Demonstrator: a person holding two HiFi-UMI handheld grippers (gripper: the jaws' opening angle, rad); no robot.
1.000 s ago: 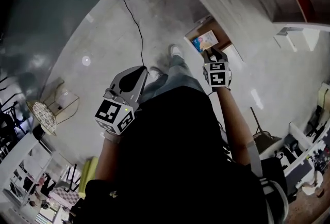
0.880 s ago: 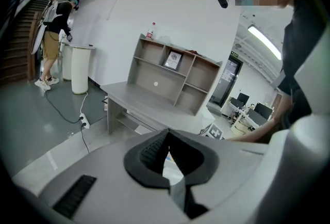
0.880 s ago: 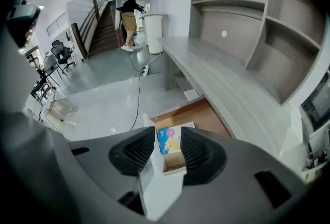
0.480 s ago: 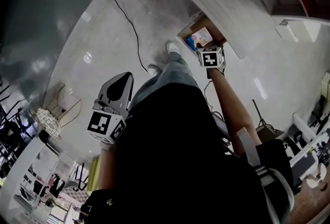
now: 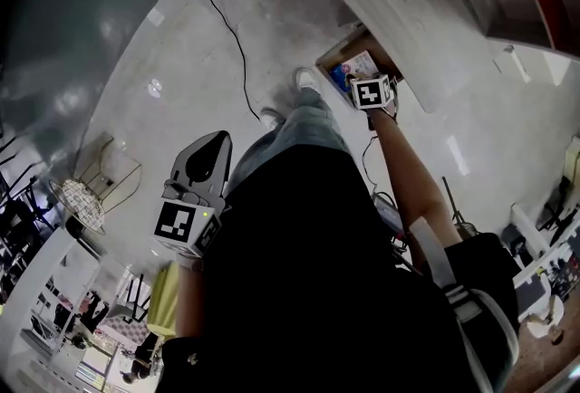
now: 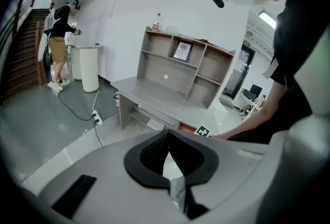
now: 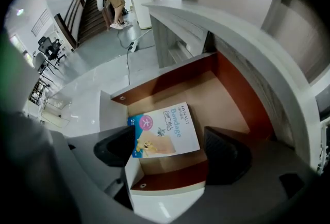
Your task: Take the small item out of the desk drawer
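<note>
The right gripper (image 7: pixel 170 152) points down into the open drawer (image 7: pixel 211 96) under the grey surface (image 7: pixel 232 27). Its jaws have just been opening and are wide apart. The small bandage box (image 7: pixel 164 130) shows between them, not squeezed. It lies flat on the drawer floor, near one corner. The left gripper (image 6: pixel 167 152) is clenched shut on nothing, away from the drawer.

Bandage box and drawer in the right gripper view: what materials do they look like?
Bandage box: likely thin printed cardboard, slightly glossy, going by the flat face, crisp edges and colour print. Drawer: probably laminated wood board, with reddish-brown matte walls, a tan floor, a white front edge and round fittings on the rim. It could be veneer; the picture can't settle that.
</note>
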